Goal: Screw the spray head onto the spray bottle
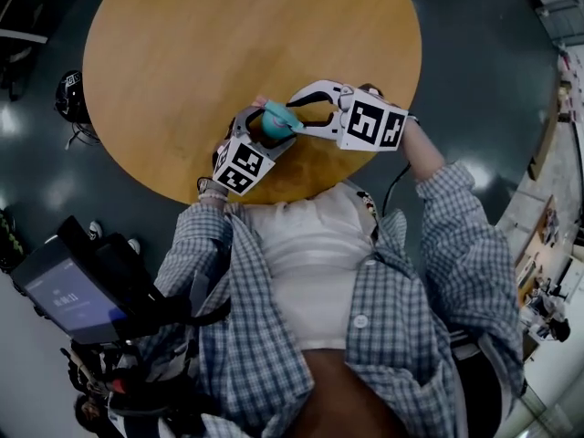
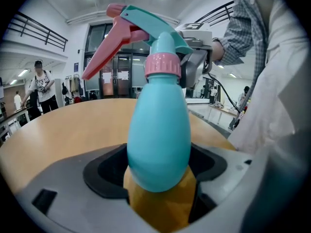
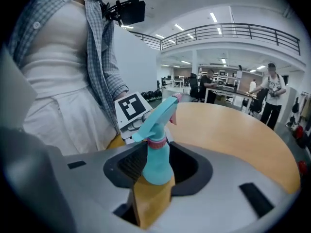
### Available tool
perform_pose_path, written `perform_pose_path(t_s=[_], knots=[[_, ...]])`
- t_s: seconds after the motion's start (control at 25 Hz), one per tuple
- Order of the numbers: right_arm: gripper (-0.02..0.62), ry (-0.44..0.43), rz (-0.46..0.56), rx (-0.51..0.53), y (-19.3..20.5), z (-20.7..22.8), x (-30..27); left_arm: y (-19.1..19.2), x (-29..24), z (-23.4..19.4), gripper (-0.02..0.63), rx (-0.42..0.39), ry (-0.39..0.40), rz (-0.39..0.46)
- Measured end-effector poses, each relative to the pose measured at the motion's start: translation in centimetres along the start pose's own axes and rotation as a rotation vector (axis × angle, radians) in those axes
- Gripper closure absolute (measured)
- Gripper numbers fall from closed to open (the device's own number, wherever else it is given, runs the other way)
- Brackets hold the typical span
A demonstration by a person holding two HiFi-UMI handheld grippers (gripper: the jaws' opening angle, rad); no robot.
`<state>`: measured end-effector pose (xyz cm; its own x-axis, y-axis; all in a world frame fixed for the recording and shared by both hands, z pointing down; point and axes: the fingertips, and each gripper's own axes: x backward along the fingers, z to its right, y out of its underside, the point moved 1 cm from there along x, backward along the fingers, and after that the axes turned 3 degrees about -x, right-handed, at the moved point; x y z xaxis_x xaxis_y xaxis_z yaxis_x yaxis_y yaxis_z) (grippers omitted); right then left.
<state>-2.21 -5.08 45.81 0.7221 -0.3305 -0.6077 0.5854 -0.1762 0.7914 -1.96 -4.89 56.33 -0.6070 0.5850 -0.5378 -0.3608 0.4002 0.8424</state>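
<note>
At the near edge of the table [image 1: 182, 53], the left gripper [image 1: 263, 135] clamps the spray bottle [image 2: 158, 140], spray head [image 2: 146, 25] already on top; the right gripper [image 1: 307, 113] hangs released over that same edge. Close squarely on the pink collar [image 2: 163, 65], turn without tilting. How far the threads have engaged is hidden.

Open tabletop [image 1: 201, 53] beyond the spray bottle [image 1: 281, 117]; torso [image 1: 315, 245] apparently close behind.
</note>
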Motion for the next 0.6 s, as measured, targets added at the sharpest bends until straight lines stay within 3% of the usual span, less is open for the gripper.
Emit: perform_pose_path(t_s=[0.2,0.32,0.6], knots=[[0.465,-0.126,-0.001,0.045,-1.4,-0.2,-1.3,0.6,0.5,-0.4,0.222,0.009,-0.005,-0.007],[0.474,-0.148,0.015,0.067,-1.9,-0.3,-1.7,0.8,0.7,-0.6,0.222,0.015,-0.007,-0.009],[0.479,-0.013,0.132,-0.005,-1.5,-0.4,-1.2,0.7,0.7,-0.4,0.222,0.016,-0.022,-0.008]])
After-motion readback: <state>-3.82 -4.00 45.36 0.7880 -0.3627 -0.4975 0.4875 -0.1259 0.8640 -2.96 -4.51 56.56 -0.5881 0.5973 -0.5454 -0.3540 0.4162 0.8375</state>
